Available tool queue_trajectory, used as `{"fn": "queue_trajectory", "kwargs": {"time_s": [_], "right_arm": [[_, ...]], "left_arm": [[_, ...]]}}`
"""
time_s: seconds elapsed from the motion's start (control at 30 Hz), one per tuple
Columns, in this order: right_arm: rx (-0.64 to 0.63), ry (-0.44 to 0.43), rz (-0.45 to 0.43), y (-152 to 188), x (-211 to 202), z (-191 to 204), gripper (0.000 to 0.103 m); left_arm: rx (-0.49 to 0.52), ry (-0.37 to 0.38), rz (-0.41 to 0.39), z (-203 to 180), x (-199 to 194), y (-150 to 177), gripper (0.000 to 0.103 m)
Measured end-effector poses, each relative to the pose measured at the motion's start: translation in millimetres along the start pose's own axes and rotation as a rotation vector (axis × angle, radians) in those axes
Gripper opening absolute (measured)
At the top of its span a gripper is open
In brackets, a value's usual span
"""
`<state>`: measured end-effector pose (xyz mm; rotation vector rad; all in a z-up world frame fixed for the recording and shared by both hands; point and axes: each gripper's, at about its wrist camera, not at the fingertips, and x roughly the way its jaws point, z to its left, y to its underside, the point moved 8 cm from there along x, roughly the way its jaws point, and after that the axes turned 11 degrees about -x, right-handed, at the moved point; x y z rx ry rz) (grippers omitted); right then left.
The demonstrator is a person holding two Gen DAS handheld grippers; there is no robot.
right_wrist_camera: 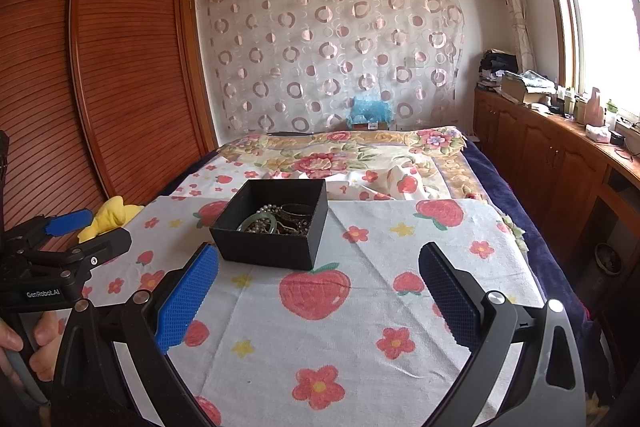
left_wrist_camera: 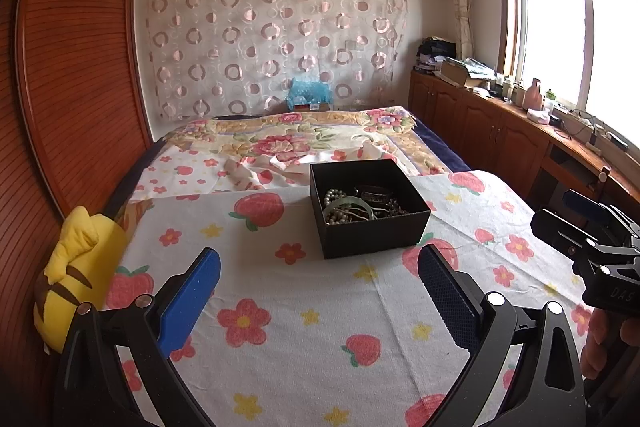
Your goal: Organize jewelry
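Note:
An open black box sits on a strawberry-print cloth over a flat surface. Inside lie a green bangle, a pearl strand, a dark bracelet and tangled chains. My left gripper is open and empty, just short of the box's near wall. In the right wrist view the box holds the same jewelry. My right gripper is open and empty, to the box's near right. Each gripper shows in the other's view, the right one and the left one.
A yellow plush toy lies at the cloth's left edge by a wooden louvered wardrobe. A bed with a floral blanket lies behind. Wooden cabinets with clutter run under the window on the right.

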<state>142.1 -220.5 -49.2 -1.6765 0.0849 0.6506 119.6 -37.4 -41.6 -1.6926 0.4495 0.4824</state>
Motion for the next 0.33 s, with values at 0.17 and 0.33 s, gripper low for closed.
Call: {"fn": "queue_trajectory", "kwargs": {"time_s": [0.17, 0.33], "right_arm": [[0.002, 0.000, -0.001, -0.4, 0.2, 0.2, 0.101], [0.000, 0.000, 0.000, 0.1, 0.2, 0.2, 0.101]], "left_arm": [[-0.004, 0.003, -0.004, -3.2, -1.7, -5.0, 0.096], [-0.004, 0.002, -0.005, -1.5, -3.3, -4.8, 0.096]]}}
